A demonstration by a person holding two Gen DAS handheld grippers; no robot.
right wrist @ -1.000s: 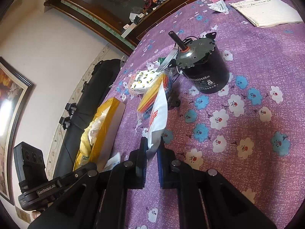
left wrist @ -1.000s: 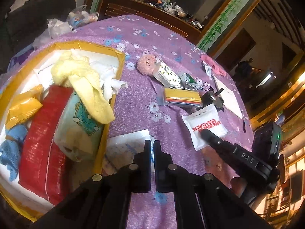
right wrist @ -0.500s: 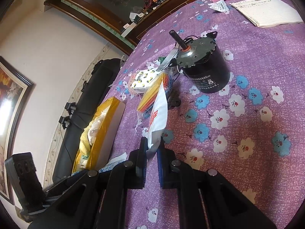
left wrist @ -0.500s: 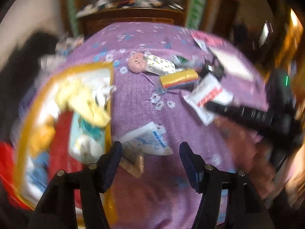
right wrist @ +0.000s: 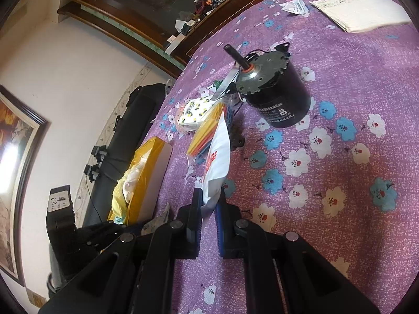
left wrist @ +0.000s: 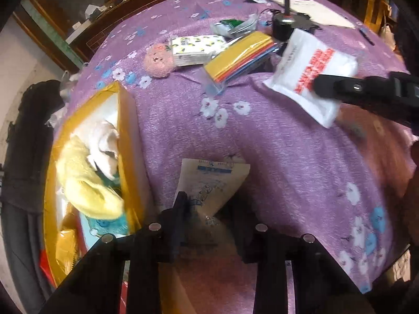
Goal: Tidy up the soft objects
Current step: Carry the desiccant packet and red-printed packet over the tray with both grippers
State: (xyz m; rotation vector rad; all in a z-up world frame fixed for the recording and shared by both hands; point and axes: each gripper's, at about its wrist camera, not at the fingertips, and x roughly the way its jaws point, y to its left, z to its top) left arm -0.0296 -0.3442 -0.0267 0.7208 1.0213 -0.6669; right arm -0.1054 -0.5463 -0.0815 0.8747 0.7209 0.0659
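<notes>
White flat pouch (right wrist: 216,157) with red print, pinched upright in right tool (right wrist: 208,209)

White red-lettered pouch (right wrist: 217,157) upright; pale printed packet (left wrist: 209,180) lies flat.

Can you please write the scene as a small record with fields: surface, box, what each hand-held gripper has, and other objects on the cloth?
surface: purple floral cloth
box: yellow box holding a yellow towel and a white cloth
left hand-held gripper: jaws just been closing around a pale printed packet beside the box
right hand-held gripper: shut on a white pouch with red print, held upright
other objects: black motor, coloured sheet pack, tissue pack, pink plush
</notes>
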